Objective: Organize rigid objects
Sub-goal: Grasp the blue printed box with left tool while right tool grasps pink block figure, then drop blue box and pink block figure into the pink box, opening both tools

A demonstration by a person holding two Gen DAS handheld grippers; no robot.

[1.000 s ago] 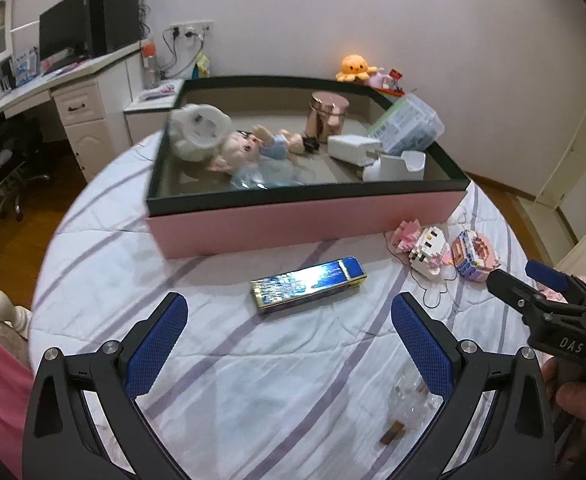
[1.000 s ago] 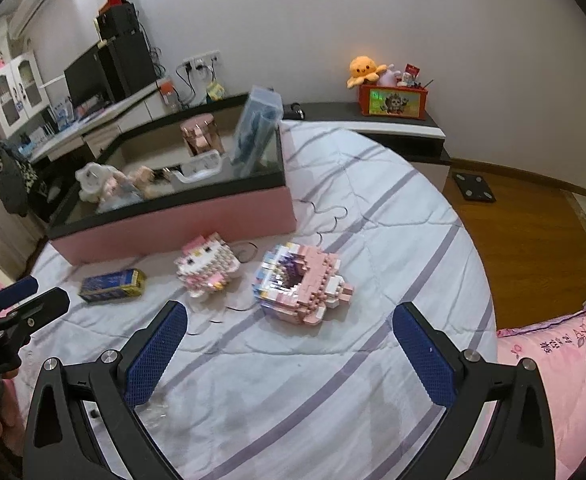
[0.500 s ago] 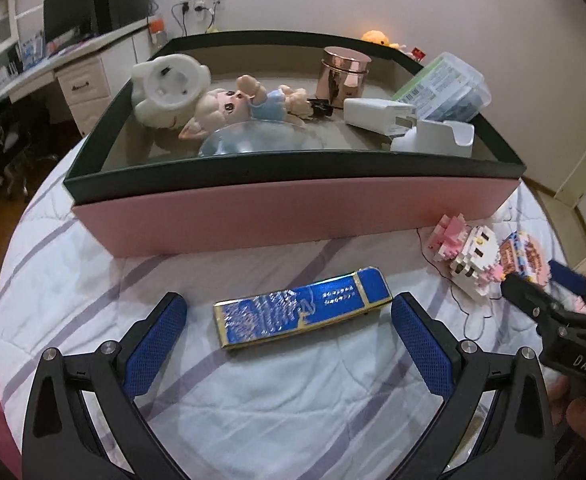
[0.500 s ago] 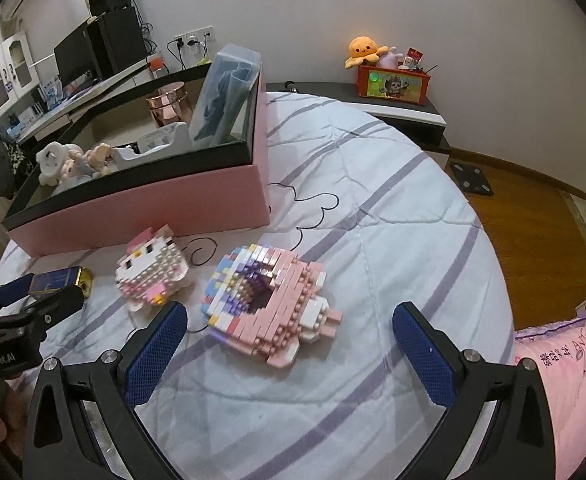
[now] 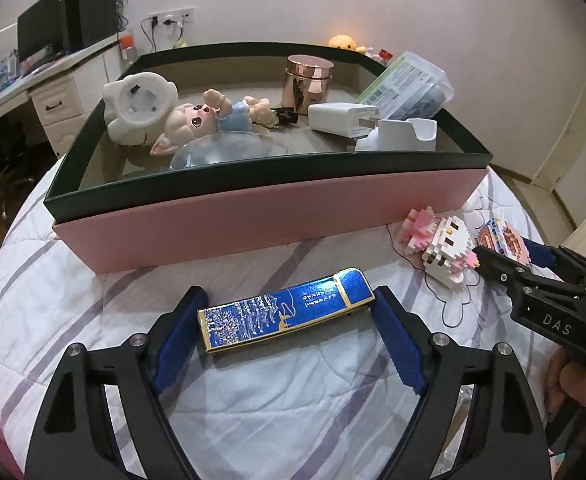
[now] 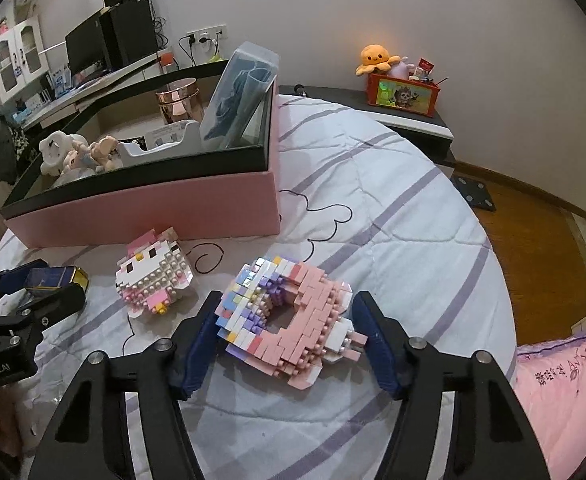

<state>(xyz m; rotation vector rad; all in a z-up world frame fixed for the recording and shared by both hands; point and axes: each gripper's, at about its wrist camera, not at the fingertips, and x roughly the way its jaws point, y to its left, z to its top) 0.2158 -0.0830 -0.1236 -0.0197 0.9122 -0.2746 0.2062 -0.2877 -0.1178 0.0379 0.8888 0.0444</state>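
Claws over bed (image 5: 93,280), low in each frame.
Left claw (image 5: 289,328) wide astride blue box (image 5: 285,312); right claw (image 6: 285,332) wide astride pink brick model (image 6: 289,320) (neither gripped).

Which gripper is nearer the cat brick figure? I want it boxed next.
Right. The right gripper straddles the pink brick model right beside the cat figure; the left gripper straddles the blue box, farther off.

The left gripper (image 5: 289,312) sits low with its blue pads spread around the blue box (image 5: 285,310), one at each end. The right gripper (image 6: 283,320) likewise straddles the pink brick model (image 6: 293,316), pads apart.
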